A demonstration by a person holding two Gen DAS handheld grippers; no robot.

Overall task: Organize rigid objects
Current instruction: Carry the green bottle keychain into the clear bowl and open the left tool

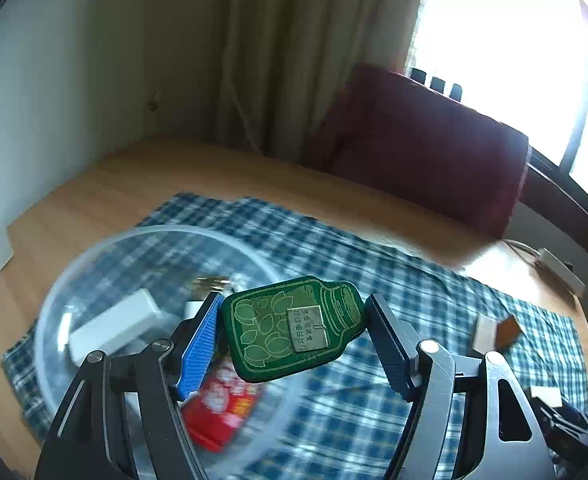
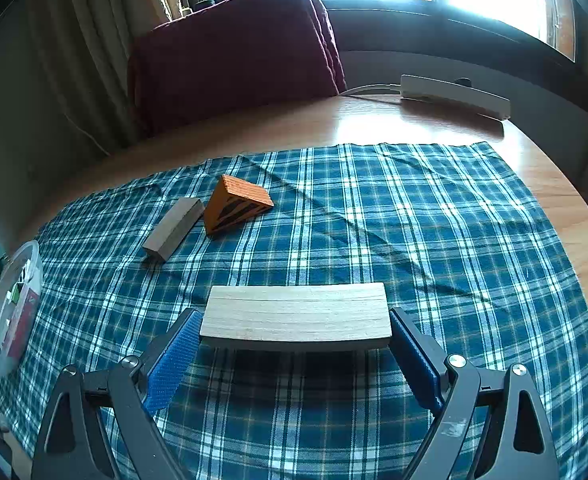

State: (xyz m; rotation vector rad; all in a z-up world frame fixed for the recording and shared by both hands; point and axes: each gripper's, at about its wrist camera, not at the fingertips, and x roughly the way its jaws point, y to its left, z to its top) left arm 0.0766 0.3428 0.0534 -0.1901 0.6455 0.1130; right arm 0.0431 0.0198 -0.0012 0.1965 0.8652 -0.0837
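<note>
Roughly halfway through, by the look of it. Already sitting in the clear plastic bowl [image 1: 94, 264]: a white box [image 1: 114, 326], a red packet [image 1: 218, 408] and some smaller bits too blurry to name. Still loose on the blue plaid cloth [image 2: 413, 220]: a grey wooden block [image 2: 172, 228] just beside an orange wedge block [image 2: 236, 206], well apart from the bowl.

Left gripper [image 1: 294, 340]: clamped on a green bottle-shaped magnet [image 1: 294, 328], pads squeezing both ends, held up over the bowl's near rim. Probably about to drop it in.

Right gripper [image 2: 295, 336]: spread wide but closed onto a flat pale wooden plank [image 2: 295, 312], one pad on each short end, carried just above the cloth judging by the shadow underneath. Bowl off at the far left edge of that view, so a fair trip left.
</note>
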